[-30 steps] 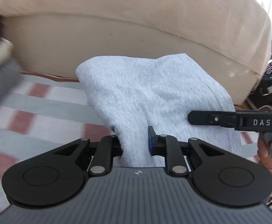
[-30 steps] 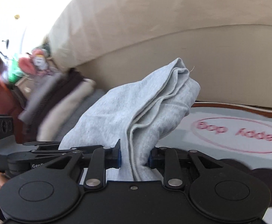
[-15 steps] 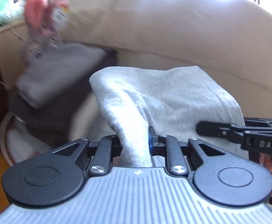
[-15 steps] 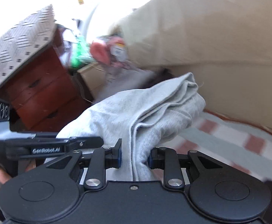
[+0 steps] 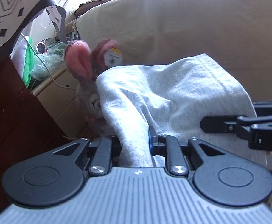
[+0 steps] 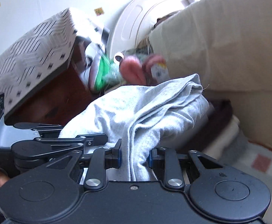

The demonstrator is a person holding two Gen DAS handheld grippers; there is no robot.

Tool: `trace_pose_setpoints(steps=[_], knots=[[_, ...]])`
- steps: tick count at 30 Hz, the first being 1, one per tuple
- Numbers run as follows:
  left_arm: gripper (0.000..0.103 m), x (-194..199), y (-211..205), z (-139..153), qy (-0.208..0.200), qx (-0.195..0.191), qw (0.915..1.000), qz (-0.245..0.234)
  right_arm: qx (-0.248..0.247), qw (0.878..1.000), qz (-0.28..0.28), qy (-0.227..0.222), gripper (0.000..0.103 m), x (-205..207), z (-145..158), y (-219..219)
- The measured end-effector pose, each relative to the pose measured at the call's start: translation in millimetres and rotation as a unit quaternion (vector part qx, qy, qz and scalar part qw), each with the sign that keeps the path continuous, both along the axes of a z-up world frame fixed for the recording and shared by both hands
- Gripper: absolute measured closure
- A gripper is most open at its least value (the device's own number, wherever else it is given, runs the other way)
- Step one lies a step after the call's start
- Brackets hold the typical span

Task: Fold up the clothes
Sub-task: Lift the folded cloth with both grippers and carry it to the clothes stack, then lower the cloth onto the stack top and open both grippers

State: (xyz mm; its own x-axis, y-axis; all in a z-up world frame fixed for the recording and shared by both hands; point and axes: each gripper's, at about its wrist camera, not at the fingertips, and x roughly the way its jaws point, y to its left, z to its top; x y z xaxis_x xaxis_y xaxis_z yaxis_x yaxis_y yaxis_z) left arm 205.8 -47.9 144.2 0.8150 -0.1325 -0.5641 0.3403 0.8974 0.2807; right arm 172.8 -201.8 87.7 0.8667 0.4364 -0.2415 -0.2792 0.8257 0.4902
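A folded light grey garment (image 5: 173,93) hangs in the air between both grippers. My left gripper (image 5: 135,145) is shut on one edge of it, the cloth bunched between the blue pads. My right gripper (image 6: 135,156) is shut on the other edge of the grey garment (image 6: 145,112), where several folded layers show. In the left wrist view the right gripper (image 5: 248,127) reaches in from the right edge. In the right wrist view the left gripper (image 6: 61,136) sits at the left, a hand under it.
A beige sofa (image 5: 192,18) fills the back. A plush toy with pink ears (image 5: 83,63) sits beyond the garment. A dark wooden cabinet (image 5: 9,112) under a patterned cloth (image 6: 33,56) stands at the left. Folded clothes (image 6: 229,115) lie by the sofa above a checked rug (image 6: 262,160).
Both grippers have carried the grey garment up and leftward, off the checked rug towards the cabinet and the plush toy. Both grips are unchanged.
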Motion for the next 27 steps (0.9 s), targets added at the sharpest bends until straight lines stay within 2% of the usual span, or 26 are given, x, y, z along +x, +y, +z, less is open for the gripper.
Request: trace_pose_setpoints(steps=[2, 4, 6, 7, 9, 11, 12, 14, 17, 19, 21, 23, 27], knots=[[0.083, 56, 13, 11, 0.026, -0.034, 0.9990, 0.010, 0.023, 0.999, -0.024, -0.002, 0.072, 36, 2, 0], [0.076, 109, 25, 0, 0.056, -0.076, 0.9953, 0.025, 0.045, 0.997, -0.070, 0.003, 0.067, 69, -6, -3], [0.072, 155, 35, -25, 0.086, -0.106, 0.9890, 0.056, 0.050, 0.995, -0.091, 0.014, 0.064, 100, -24, -6], [0.072, 172, 40, -44, 0.104, -0.120, 0.9838, 0.083, 0.047, 0.995, -0.082, 0.027, 0.058, 114, -36, -7], [0.072, 197, 50, -81, 0.133, -0.140, 0.9732, 0.125, 0.048, 0.994, -0.071, 0.064, 0.058, 136, -62, -13], [0.072, 208, 60, -110, 0.148, -0.160, 0.9644, 0.150, 0.108, 0.988, -0.065, 0.085, 0.057, 131, -87, -31], [0.072, 205, 64, -114, 0.137, -0.166, 0.9663, 0.141, 0.146, 0.984, -0.053, 0.088, 0.057, 125, -98, -41], [0.072, 196, 72, -115, 0.120, -0.170, 0.9718, 0.112, 0.168, 0.982, -0.020, 0.082, 0.055, 111, -109, -50], [0.070, 179, 91, -113, 0.110, -0.192, 0.9717, 0.083, 0.145, 0.988, 0.004, 0.062, 0.048, 97, -113, -54], [0.068, 166, 107, -113, 0.105, -0.217, 0.9669, 0.083, 0.131, 0.990, 0.009, 0.052, 0.043, 97, -111, -54], [0.068, 154, 122, -114, 0.096, -0.237, 0.9633, 0.082, 0.121, 0.991, 0.008, 0.052, 0.035, 100, -111, -52], [0.068, 142, 137, -116, 0.086, -0.251, 0.9609, 0.079, 0.098, 0.994, 0.007, 0.054, 0.033, 103, -109, -45], [0.061, 117, 162, -123, 0.056, -0.254, 0.9633, 0.065, 0.040, 0.998, 0.013, 0.050, 0.033, 107, -108, -29]])
